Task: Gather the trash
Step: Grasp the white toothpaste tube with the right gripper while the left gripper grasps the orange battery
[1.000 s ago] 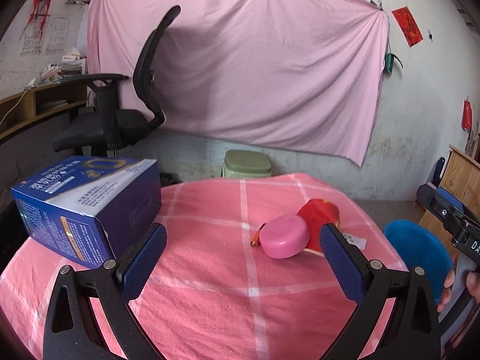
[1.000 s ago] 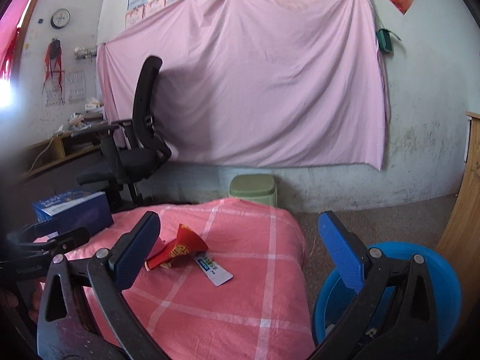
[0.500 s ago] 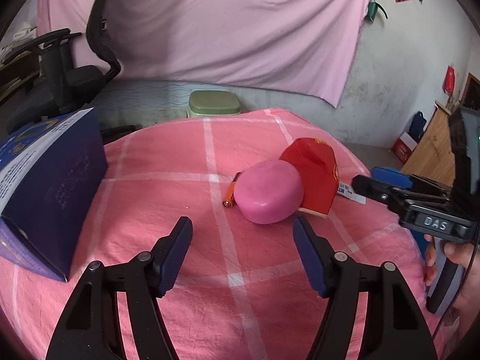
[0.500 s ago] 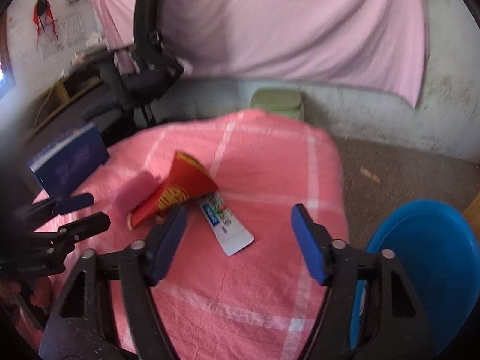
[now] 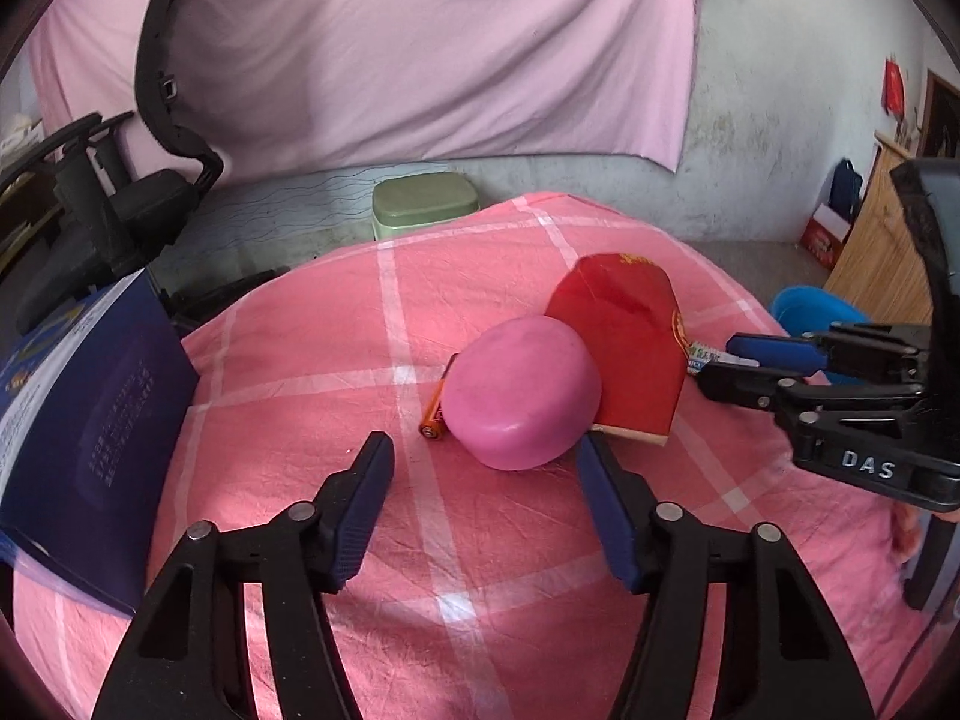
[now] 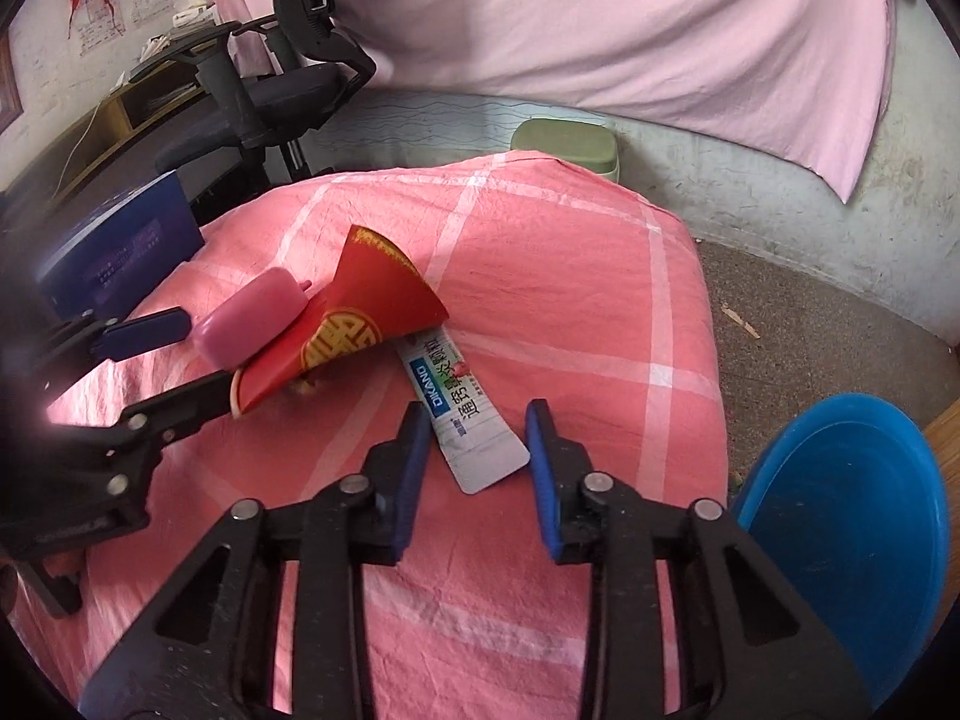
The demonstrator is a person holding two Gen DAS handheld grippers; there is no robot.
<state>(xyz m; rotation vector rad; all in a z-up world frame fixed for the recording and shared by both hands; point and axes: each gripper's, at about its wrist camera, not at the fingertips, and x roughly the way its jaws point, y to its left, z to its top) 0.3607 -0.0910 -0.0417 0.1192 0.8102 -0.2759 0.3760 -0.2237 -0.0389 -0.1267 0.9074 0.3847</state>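
On the pink checked tablecloth [image 5: 288,372], taking the pink round case as landmark:
Pink round case [image 5: 521,393]: one; lid on, contents cannot be told.
Battery [image 5: 433,414]: one, orange, lying just beside the case's left edge, partly hidden behind it.
Red envelope [image 5: 624,336]: one, propped against the far right side of the case, touching it.
Toothpaste tube [image 6: 459,405]: one, flattened, white and blue; lies right of the case, its far end tucked under the envelope.
Blue box [image 5: 90,420]: one, well left of the case, at the cloth's edge; shut.
Blue basin [image 6: 852,528]: one, on the floor well right of the case; the part of its inside that shows is bare.
Green lidded bin [image 5: 426,204]: one, on the floor beyond the case; lid on.
Left gripper [image 5: 486,468]: jaws apart and just been closing; pads either side of the case's near edge, not pressing.
Right gripper [image 6: 480,426]: jaws apart and just been closing; tube's near end lies between the pads, untouched.
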